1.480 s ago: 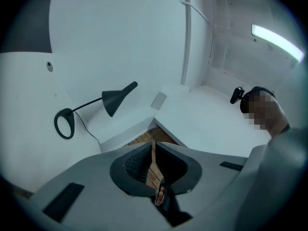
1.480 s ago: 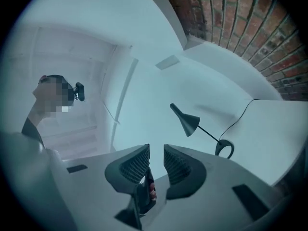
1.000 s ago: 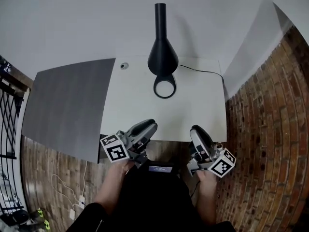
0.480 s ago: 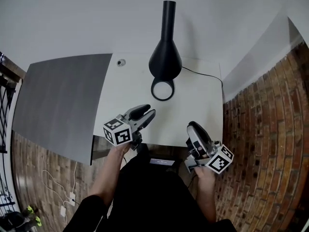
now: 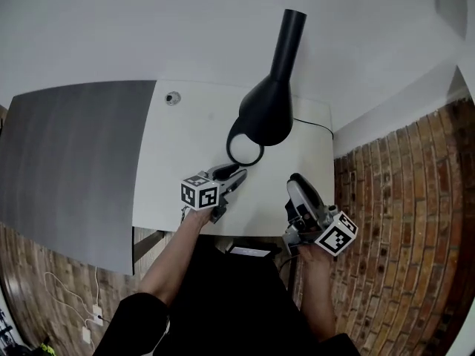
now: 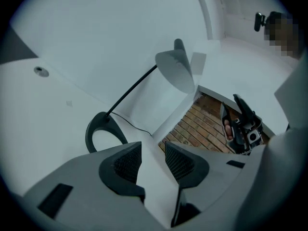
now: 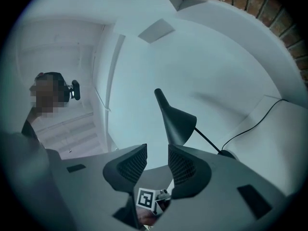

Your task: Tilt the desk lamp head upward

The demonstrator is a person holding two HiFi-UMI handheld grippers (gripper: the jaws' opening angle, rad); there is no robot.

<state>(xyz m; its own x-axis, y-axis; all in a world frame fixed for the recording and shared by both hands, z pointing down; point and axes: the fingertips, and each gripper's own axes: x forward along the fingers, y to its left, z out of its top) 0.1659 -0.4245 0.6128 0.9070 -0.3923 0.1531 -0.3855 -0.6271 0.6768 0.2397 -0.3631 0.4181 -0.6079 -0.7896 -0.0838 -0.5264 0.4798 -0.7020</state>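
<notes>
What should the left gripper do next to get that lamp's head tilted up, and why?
Probably ease the left gripper forward onto the lamp's ring base to steady it: its jaws have just been opening, hold nothing, and stop short of the base.

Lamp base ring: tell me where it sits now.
Head view: the lamp base ring lies on the white desk, slightly right of centre, just beyond the left gripper and partly overlapped by the black lamp head.
</notes>
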